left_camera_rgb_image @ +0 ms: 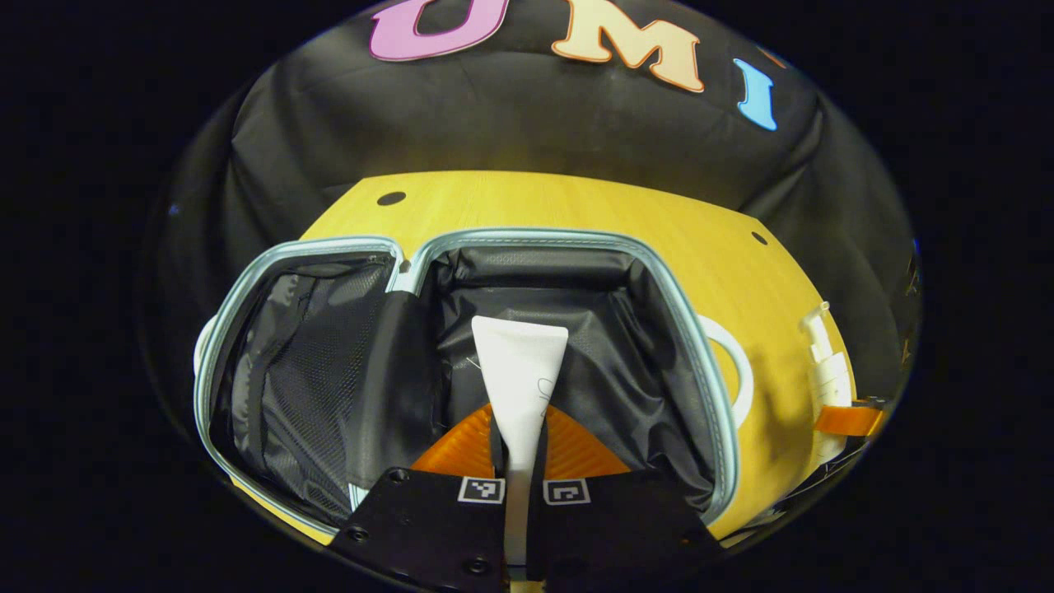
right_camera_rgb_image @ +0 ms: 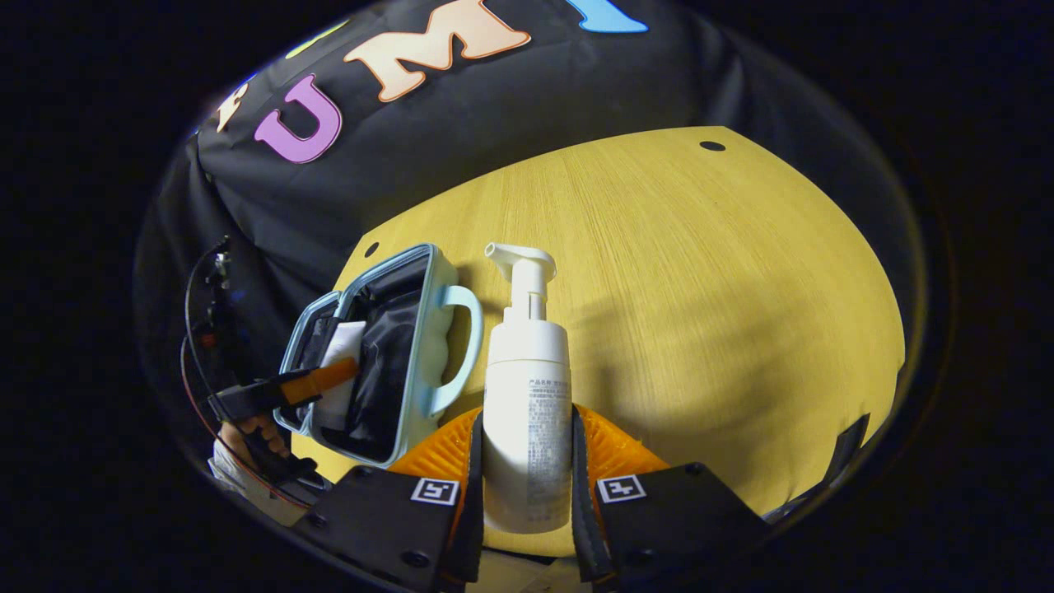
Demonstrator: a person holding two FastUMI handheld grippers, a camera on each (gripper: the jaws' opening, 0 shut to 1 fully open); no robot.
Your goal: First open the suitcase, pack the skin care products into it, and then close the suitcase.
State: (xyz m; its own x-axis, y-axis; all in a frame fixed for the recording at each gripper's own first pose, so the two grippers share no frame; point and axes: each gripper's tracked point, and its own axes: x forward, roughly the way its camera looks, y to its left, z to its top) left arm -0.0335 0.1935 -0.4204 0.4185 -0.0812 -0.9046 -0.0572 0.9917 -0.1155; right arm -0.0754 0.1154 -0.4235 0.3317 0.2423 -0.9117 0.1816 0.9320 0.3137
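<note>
The light blue suitcase (left_camera_rgb_image: 708, 387) lies open on the yellow table, its black lining showing. My left gripper (left_camera_rgb_image: 519, 461) is shut on a white tube (left_camera_rgb_image: 520, 362), which hangs over the right-hand compartment of the case. In the right gripper view my right gripper (right_camera_rgb_image: 527, 478) is shut on a white pump bottle (right_camera_rgb_image: 527, 395), held upright above the table just right of the suitcase (right_camera_rgb_image: 412, 346). That view also shows the left gripper (right_camera_rgb_image: 317, 380) with the tube (right_camera_rgb_image: 339, 371) over the case. The pump bottle (left_camera_rgb_image: 827, 371) appears at the right edge of the left gripper view.
The left compartment of the case has a mesh pocket (left_camera_rgb_image: 305, 371). The suitcase's handle (left_camera_rgb_image: 737, 371) sticks out on its right side. The yellow table (right_camera_rgb_image: 725, 313) stretches bare to the right of the bottle. A hand (right_camera_rgb_image: 251, 436) holds the left gripper.
</note>
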